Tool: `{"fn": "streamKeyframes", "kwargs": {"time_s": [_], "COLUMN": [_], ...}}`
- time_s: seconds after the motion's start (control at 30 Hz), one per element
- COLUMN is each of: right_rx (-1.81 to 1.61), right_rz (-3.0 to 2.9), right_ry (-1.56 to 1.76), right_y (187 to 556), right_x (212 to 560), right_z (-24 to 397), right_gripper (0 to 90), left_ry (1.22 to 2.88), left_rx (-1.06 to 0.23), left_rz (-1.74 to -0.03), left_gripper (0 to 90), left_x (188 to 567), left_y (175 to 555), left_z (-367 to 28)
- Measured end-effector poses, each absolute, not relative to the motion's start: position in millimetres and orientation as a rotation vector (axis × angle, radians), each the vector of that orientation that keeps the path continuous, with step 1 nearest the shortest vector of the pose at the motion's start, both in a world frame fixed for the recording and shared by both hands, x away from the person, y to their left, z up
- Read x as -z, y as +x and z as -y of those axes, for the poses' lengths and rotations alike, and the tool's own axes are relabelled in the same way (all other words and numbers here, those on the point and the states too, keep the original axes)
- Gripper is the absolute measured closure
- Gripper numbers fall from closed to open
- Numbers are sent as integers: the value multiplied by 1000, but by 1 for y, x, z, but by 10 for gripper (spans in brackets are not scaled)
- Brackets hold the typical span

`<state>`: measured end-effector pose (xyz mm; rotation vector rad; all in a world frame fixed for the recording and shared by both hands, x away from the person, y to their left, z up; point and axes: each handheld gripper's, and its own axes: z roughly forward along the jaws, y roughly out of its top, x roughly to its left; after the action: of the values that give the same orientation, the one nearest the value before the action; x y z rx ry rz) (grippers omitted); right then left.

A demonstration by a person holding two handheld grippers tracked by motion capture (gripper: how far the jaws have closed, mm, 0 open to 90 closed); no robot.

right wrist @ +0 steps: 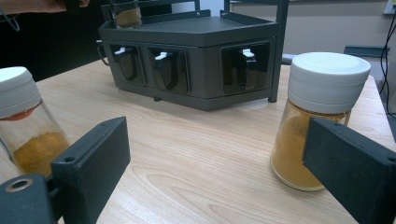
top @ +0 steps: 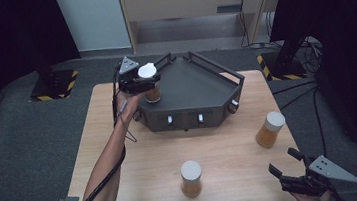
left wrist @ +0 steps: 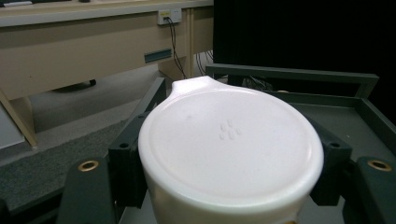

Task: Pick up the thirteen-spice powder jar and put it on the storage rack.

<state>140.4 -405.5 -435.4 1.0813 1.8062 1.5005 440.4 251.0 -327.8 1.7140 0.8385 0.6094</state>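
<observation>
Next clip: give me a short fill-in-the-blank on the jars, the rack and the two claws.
1. The left claw is shut on a jar at the dark rack's ____ corner, as seen in the high view.
2. Besides that one, ____ jars stand on the wooden table.
3. Every jar has a ____ lid.
4. The right claw is ____, gripping nothing.

Missing words: left; two; white; open

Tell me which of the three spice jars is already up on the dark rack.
The jar held in the left gripper, at the rack's near-left corner. The other two stand on the table: one front centre, one near the right edge.
</observation>
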Motion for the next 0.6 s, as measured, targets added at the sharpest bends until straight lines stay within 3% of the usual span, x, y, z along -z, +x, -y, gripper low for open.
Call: {"fn": "streamKeyframes", "kwargs": {"time_s": [0.6], "right_rx": [-1502], "right_rz": [-1809], "right_ry": [1078], "right_y": [140], "right_x": [435], "right_z": [406], "right_gripper": [75], "left_ry": [1675], "left_rx": [-630], "left_rz": [-810], "left_gripper": [259], "left_x": [339], "left_y": [436], "left_z": [-252]}}
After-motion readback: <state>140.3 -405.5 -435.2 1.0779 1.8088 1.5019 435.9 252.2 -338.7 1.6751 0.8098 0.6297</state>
